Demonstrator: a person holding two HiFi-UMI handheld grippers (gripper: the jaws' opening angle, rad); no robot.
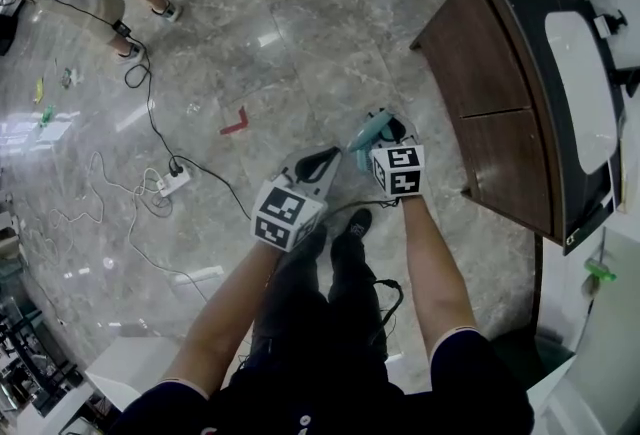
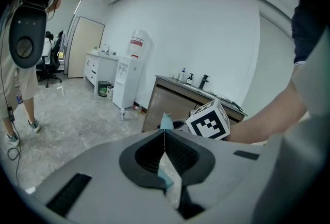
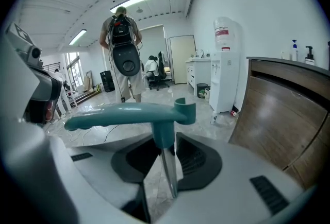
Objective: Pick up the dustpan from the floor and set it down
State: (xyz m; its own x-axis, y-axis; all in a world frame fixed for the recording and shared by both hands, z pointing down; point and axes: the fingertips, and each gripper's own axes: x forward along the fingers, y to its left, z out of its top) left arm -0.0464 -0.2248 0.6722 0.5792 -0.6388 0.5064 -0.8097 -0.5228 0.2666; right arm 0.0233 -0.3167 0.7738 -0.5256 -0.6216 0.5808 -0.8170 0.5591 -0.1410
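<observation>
Only the upper part of the dustpan (image 3: 129,114) shows; its pan cannot be made out. It has a teal plastic handle (image 3: 103,116), long and rounded, lying roughly level across the right gripper view. At 1 end is an open C-shaped clip (image 3: 185,108). A short teal socket drops from the underside and continues as a thin silvery shaft (image 3: 169,174), nearly upright. Socket and shaft sit between the 2 jaws of the right gripper (image 3: 166,138), which press on them from both sides. In the head view the handle (image 1: 366,135) is up off the floor, slanting over pale marble tiles just in front of that gripper (image 1: 385,131).
</observation>
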